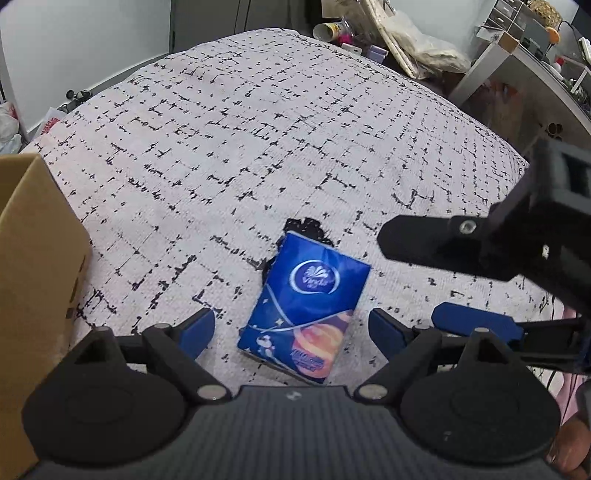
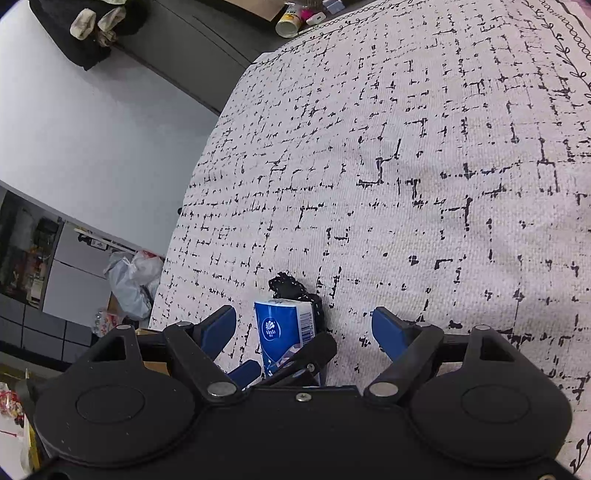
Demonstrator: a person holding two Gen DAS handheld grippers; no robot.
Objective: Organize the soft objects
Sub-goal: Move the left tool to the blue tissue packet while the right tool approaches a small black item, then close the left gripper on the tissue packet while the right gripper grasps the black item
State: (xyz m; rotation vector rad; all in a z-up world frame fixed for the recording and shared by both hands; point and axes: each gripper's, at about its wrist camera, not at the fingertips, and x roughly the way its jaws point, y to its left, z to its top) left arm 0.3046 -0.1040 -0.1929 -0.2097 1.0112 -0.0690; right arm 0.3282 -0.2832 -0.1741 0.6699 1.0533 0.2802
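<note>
A blue Vinda tissue pack point(image 1: 304, 308) lies on the white black-patterned bed cover point(image 1: 258, 140), partly over a small black crumpled object point(image 1: 308, 230). My left gripper point(image 1: 291, 328) is open, its blue fingertips on either side of the pack's near end, not touching it. My right gripper point(image 1: 443, 280) reaches in from the right, open, beside the pack. In the right wrist view the pack point(image 2: 282, 332) and the black object point(image 2: 295, 290) lie ahead, between my open right gripper's fingers point(image 2: 303, 326). The left gripper's fingers point(image 2: 314, 350) show below the pack.
A brown cardboard box point(image 1: 33, 295) stands on the bed at the left. Clutter, a paper cup point(image 1: 328, 31) and a desk point(image 1: 535, 74) lie beyond the bed's far edge. White plastic bags point(image 2: 133, 277) sit on the floor by the bed's side.
</note>
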